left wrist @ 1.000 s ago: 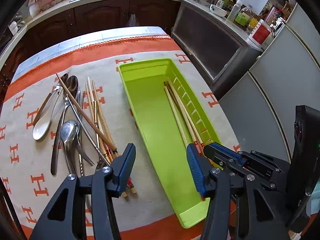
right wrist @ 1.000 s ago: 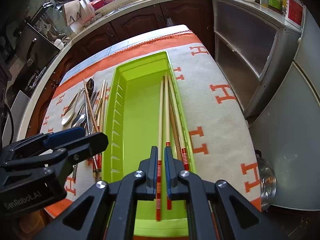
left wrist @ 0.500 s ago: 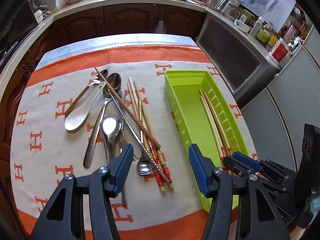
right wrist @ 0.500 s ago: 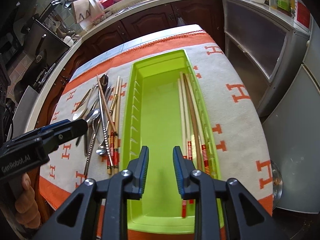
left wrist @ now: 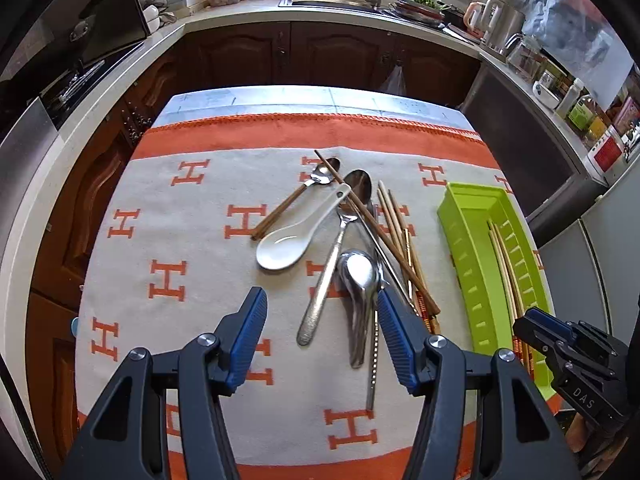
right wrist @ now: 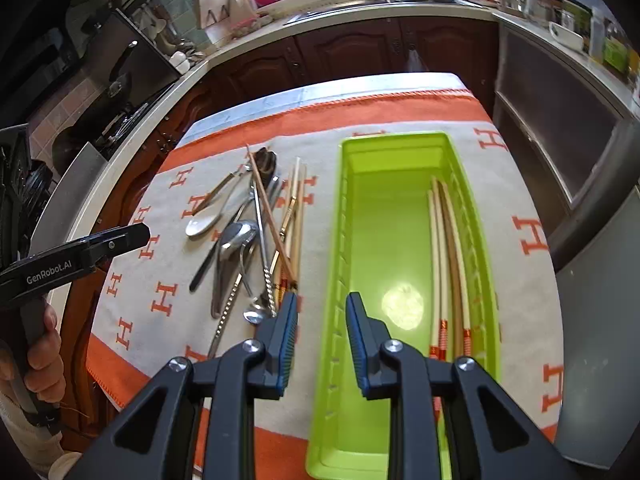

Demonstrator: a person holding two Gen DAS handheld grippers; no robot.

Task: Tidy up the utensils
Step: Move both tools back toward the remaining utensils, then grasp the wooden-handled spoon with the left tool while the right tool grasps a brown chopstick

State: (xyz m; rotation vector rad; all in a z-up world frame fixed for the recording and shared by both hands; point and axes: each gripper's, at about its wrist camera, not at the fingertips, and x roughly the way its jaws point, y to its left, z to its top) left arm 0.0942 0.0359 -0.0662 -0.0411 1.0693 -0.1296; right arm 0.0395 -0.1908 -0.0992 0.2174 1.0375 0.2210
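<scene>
left claw: jaws apart, nothing between the pads; hangs over the loose pile, just above the steel spoons.
right claw: jaws parted a little, nothing held; its left pad sits over the tray's left wall, its right pad over the tray floor.
hand: a person's hand grips the left tool's handle, seen at the left edge of the right wrist view.
tray: lime green, long and narrow, lies on the cloth to the right of the pile; near end close to the counter's front edge.
chopsticks in tray: three or four pale sticks with red banded ends, lying lengthwise against the right wall; exact count hard to tell.
tray room: left and middle of the floor bare.
loose pile: on the cloth, left of the tray and apart from it; utensils cross and overlap.
white spoon: one, ceramic, bowl towards the near left.
steel spoons: at least three, two of them stacked by the left claw; one more with a wooden handle at the far left.
loose chopsticks: one dark wooden stick lies diagonally across the pile; several pale ones beside it, number unclear.
cloth: grey with orange letter marks, orange border; wide bare stretch left of the pile.
counter: pale strip shows beyond the cloth's far edge.
</scene>
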